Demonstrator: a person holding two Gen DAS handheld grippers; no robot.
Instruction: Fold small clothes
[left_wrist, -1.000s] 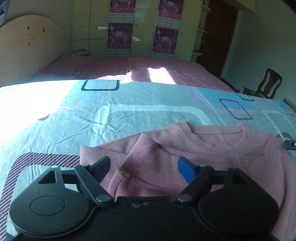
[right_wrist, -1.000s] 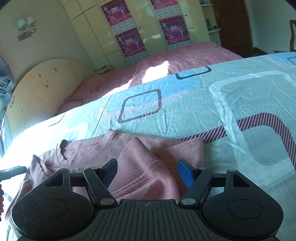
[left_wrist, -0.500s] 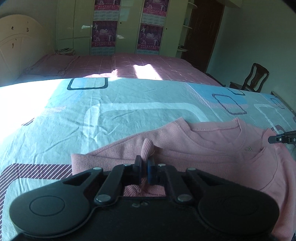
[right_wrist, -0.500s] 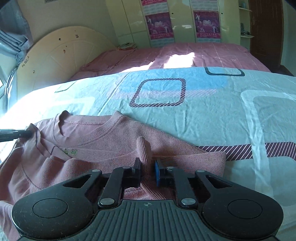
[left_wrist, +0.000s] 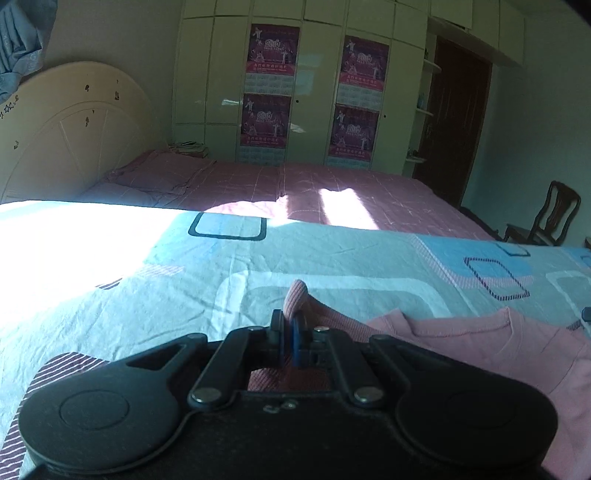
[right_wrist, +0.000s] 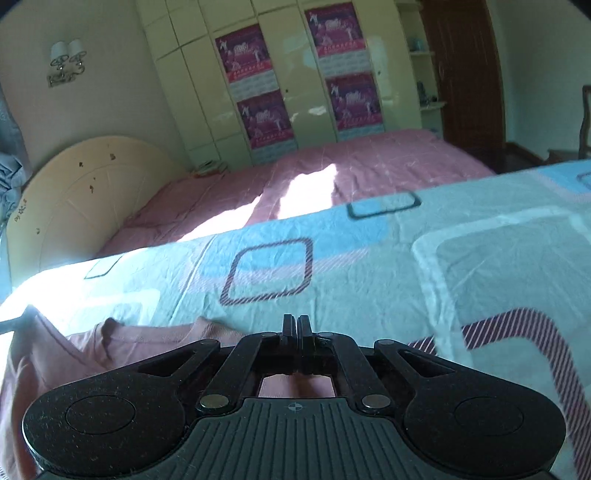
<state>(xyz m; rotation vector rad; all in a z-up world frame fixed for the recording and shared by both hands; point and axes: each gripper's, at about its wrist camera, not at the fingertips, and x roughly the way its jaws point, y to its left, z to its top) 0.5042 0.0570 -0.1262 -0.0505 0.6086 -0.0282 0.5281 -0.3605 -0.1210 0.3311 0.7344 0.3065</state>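
Both grippers, jaws having just closed from wide, are pinching and lifting the pink top (left_wrist: 461, 343): left gripper (left_wrist: 288, 326) low centre showing a ridge of cloth, right gripper (right_wrist: 297, 325) clamped tight, beginning the fold.

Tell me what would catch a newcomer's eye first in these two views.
A pink sweater lies on a pale blue patterned bedsheet. The left gripper pinches a fold of it that sticks up between the pads, while the right gripper is shut near the other side. Behind, pink posters hang on the wardrobe doors.
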